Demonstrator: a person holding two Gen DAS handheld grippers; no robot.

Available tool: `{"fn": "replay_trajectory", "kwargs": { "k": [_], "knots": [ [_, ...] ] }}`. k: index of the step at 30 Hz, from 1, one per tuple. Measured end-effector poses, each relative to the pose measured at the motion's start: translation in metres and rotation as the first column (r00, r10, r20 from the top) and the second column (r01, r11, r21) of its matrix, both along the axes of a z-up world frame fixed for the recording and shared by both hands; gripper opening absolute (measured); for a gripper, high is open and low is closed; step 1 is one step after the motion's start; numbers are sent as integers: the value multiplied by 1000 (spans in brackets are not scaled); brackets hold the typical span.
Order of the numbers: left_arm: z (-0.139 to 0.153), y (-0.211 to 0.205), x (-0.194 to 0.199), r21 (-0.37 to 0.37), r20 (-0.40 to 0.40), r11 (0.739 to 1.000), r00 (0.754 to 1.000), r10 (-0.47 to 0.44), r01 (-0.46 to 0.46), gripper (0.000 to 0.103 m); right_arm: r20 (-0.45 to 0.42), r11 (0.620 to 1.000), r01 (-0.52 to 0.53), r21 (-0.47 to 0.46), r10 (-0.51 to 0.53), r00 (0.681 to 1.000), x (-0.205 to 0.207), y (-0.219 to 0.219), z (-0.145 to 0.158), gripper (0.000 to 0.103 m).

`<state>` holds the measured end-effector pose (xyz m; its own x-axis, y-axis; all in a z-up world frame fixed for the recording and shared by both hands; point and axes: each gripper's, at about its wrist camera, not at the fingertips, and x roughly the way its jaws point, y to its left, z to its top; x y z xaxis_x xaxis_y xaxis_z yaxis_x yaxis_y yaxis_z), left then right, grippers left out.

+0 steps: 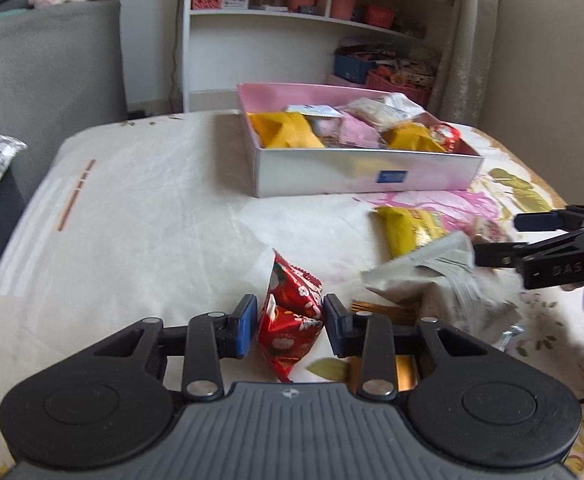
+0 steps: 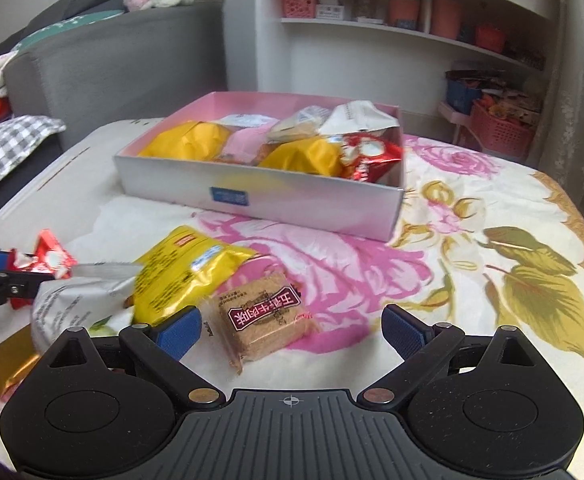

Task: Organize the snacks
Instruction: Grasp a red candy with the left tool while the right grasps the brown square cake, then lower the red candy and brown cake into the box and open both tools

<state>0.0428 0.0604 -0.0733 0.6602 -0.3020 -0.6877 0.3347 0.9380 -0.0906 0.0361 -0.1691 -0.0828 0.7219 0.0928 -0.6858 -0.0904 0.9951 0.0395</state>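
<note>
Left gripper [image 1: 290, 324] pinches red snack packet [image 1: 292, 320] on the tablecloth [image 1: 151, 208]. Only the right wrist view shows the brown biscuit pack [image 2: 265, 316] between the spread right gripper [image 2: 292, 328] fingers. Pink box [image 2: 292, 200] near the far edge holds yellow, pink, red and white packets.

My work surface is a table [image 2: 492, 184] under a white cloth printed with pink roses and olive leaves; far across it sits the pink-lined box [image 2: 304, 204]; nearer lie a yellow packet [image 2: 183, 272], a brown biscuit pack [image 2: 267, 316], a silver-white pouch [image 2: 67, 308] and, at the near left, a gold wrapper [image 2: 7, 360].
</note>
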Motion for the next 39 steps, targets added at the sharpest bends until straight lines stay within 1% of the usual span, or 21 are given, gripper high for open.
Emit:
{"fn": "replay_trajectory", "kwargs": {
  "k": [2, 5, 8, 10, 12, 14, 16, 17, 19, 20, 22, 24, 27, 30, 39],
  "knots": [
    [-3, 3, 4, 11, -3, 1000, 1000, 18, -18, 32, -2, 1000, 10, 13, -10, 1000, 2, -5, 1, 97],
    [-5, 6, 8, -2, -7, 1000, 1000, 25, -25, 33, -2, 1000, 6, 17, -6, 1000, 4, -7, 0, 96],
    [-4, 4, 9, -8, -8, 1000, 1000, 13, -13, 42, -8, 1000, -7, 19, 7, 1000, 5, -5, -3, 95],
    [-5, 0, 8, 3, -5, 1000, 1000, 4, -4, 43, -13, 1000, -25, 18, 25, 1000, 5, -3, -5, 90],
    [-4, -1, 8, 12, -5, 1000, 1000, 2, -2, 43, -9, 999, -40, 12, 40, 999, 5, 0, -7, 87],
    [-4, -2, 10, 12, -12, 1000, 1000, 15, -15, 41, -3, 999, -53, 10, 53, 999, 4, 1, -6, 83],
    [-2, -2, 13, 11, -26, 1000, 999, 28, -28, 32, 0, 997, -71, 13, 71, 998, 4, 3, -5, 72],
    [-1, -1, 15, 8, -33, 999, 999, 34, -34, 31, 3, 997, -80, 14, 80, 997, 3, 4, -4, 69],
    [0, 1, 16, -2, -45, 998, 997, 55, -55, 31, 9, 995, -97, 13, 97, 995, 4, 6, -3, 56],
    [0, 1, 17, -6, -50, 998, 997, 63, -64, 30, 11, 995, -103, 10, 102, 995, 4, 8, -2, 53],
    [1, 1, 18, -9, -60, 997, 996, 73, -73, 30, 20, 995, -102, -2, 102, 995, 5, 11, 0, 42],
    [2, 1, 21, -13, -72, 997, 995, 75, -76, 29, 15, 995, -103, -2, 103, 995, 8, 12, 2, 41],
    [3, 1, 23, -25, -90, 996, 993, 81, -84, 29, 0, 996, -89, 23, 89, 996, 12, 9, 4, 40],
    [4, 1, 24, -28, -106, 996, 991, 86, -90, 27, -6, 996, -89, 22, 89, 996, 14, 10, 5, 39],
    [14, 0, 29, -48, -112, 994, 989, 94, -100, 27, -23, 996, -83, 27, 84, 996, 22, 15, 13, 39]
  ]
}}
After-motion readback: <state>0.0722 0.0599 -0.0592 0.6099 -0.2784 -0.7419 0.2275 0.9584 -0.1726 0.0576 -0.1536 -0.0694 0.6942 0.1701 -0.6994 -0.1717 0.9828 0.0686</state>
